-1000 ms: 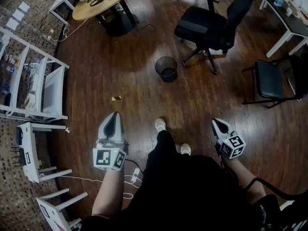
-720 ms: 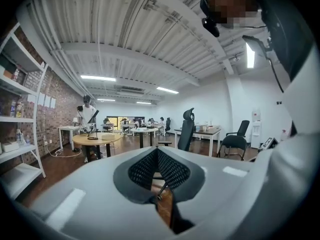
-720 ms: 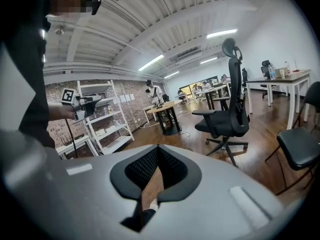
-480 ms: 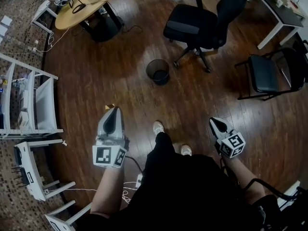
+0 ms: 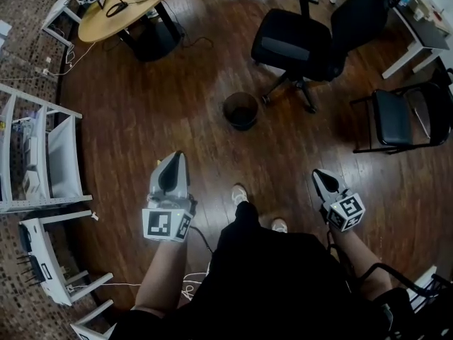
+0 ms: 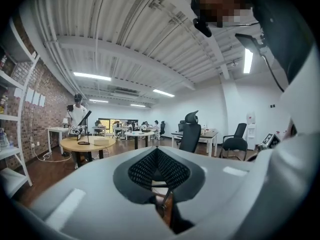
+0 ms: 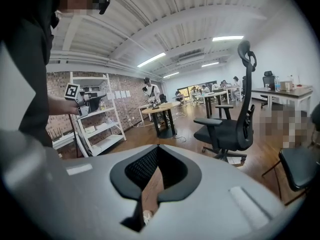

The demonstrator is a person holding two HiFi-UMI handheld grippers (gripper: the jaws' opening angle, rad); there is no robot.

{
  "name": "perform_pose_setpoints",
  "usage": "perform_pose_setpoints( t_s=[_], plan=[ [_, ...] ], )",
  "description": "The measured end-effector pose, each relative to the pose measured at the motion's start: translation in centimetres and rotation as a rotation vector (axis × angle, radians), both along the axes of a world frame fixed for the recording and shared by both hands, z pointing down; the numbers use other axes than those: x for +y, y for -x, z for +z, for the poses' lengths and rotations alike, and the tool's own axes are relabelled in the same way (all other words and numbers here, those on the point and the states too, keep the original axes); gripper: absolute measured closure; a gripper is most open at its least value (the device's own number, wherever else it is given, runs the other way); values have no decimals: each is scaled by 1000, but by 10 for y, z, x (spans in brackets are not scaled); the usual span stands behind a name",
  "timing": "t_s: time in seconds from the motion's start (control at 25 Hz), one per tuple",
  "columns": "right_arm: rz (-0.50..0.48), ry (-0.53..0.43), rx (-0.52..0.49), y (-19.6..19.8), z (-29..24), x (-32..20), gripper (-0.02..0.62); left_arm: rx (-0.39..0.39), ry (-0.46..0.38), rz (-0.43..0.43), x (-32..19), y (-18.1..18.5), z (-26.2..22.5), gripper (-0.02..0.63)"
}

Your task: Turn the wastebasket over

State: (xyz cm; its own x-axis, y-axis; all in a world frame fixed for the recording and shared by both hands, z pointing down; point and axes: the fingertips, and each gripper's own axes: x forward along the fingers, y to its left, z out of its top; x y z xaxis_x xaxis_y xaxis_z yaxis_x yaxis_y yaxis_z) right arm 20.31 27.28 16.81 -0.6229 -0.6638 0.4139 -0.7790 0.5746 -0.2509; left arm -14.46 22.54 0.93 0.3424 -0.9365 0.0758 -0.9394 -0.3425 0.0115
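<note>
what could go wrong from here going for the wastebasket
1. The wastebasket stands upright close to the office chair's legs; tipping it could bump them.
2. The left gripper and right gripper are both shut, so neither can take the rim yet.
3. A cable lies by the person's feet: possible trip.

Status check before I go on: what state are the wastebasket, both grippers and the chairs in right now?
wastebasket: upright on the floor, mouth up, not yet turned over, untouched.
left gripper: jaws together, holding nothing.
right gripper: jaws together, holding nothing.
office chair: upright, unoccupied, close beside the wastebasket.
side chair: upright, unoccupied.
</note>
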Motion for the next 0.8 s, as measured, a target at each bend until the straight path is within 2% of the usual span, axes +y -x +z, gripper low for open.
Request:
perform_pose_setpoints(
  t_s=[0.44,0.8],
  plan=[
    [80,-47,40,42,-6,-50,592,20,-12,61,-59,55,2,606],
    [92,-105,54,46,-26,-74,592,18,-59,100,-86,57,-12,606]
  ],
)
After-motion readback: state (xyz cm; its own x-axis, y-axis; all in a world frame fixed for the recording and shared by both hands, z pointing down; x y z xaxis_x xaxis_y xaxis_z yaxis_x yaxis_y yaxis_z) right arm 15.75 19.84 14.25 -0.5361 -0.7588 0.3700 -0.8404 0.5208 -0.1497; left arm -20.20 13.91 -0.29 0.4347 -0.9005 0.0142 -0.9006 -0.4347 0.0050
